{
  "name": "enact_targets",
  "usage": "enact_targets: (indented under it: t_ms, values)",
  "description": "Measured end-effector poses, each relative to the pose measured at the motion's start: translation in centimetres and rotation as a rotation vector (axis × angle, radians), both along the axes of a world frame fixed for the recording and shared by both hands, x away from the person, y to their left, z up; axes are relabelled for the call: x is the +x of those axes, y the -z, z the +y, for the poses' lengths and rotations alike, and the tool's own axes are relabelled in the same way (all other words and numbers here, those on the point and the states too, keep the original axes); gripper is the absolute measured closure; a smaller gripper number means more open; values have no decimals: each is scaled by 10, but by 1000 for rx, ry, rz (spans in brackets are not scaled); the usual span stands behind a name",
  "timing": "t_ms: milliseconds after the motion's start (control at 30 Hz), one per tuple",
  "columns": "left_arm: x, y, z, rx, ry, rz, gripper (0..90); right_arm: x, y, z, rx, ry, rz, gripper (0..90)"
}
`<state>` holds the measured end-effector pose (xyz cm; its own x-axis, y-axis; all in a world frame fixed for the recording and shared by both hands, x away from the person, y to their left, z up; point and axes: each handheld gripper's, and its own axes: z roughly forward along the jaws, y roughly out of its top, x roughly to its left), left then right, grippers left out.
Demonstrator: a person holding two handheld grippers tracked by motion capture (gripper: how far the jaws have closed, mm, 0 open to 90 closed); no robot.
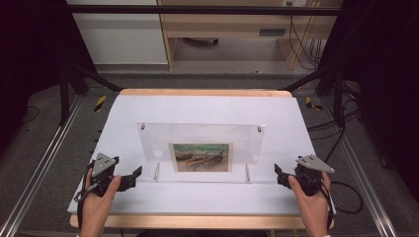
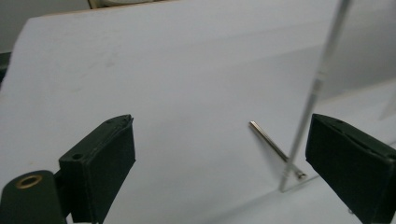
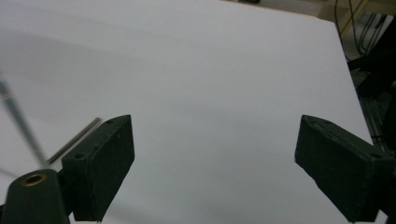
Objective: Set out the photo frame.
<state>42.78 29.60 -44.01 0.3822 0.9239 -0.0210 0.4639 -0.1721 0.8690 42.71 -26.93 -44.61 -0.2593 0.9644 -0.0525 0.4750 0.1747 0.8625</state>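
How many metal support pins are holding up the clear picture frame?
2: one metal pin leans at the lower left of the clear acrylic frame, the other pin at its lower right. Two small screws sit at the top corners; more may be hidden.

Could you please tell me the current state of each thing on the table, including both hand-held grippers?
Clear acrylic frame: upright, propped on metal legs, not held.
Picture: mounted inside the frame.
Left hand-held gripper: open, empty, beside the frame's left edge.
Right hand-held gripper: open, empty, right of the frame.
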Motion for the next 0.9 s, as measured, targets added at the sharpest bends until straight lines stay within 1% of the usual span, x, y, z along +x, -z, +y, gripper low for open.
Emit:
enact_targets:
  t_ms: [33,100,167,233,300,400,467,533,567,633,667,700,733,767,833,900]
  values:
    - [2,1,4,5,-11,5,79,5,2,-2,-3,20,10,138]
    - [6,3,9,12,-38,9,80,13,5,-4,-5,36,18,145]
    - [11,5,13,8,-58,12,80,20,7,-3,-17,43,23,146]
    - [16,7,15,24,-71,16,80,24,8,-1,-16,46,26,146]
    - [20,9,18,24,-85,8,80,27,9,0,-5,46,28,146]
    - [27,10,22,22,-106,-23,81,33,11,2,0,52,33,145]
    - [31,11,24,22,-123,-41,82,39,13,3,19,68,50,144]
    - [35,13,27,19,-140,-43,84,46,16,8,29,83,70,144]
    - [37,13,29,27,-147,-37,84,49,17,11,24,88,79,144]
    - [39,15,31,33,-159,-14,89,53,19,16,17,92,94,145]
    - [39,15,34,26,-160,6,90,53,20,18,16,89,103,144]
    - [38,15,35,20,-161,17,91,53,21,19,1,84,119,143]
    - [37,15,37,17,-160,36,91,53,21,20,-6,77,125,143]
    - [37,16,39,11,-159,45,91,52,23,20,-10,69,138,142]
    - [36,16,42,6,-161,53,91,49,25,17,-1,65,158,141]
    - [34,16,44,0,-158,59,91,46,24,15,3,59,159,139]
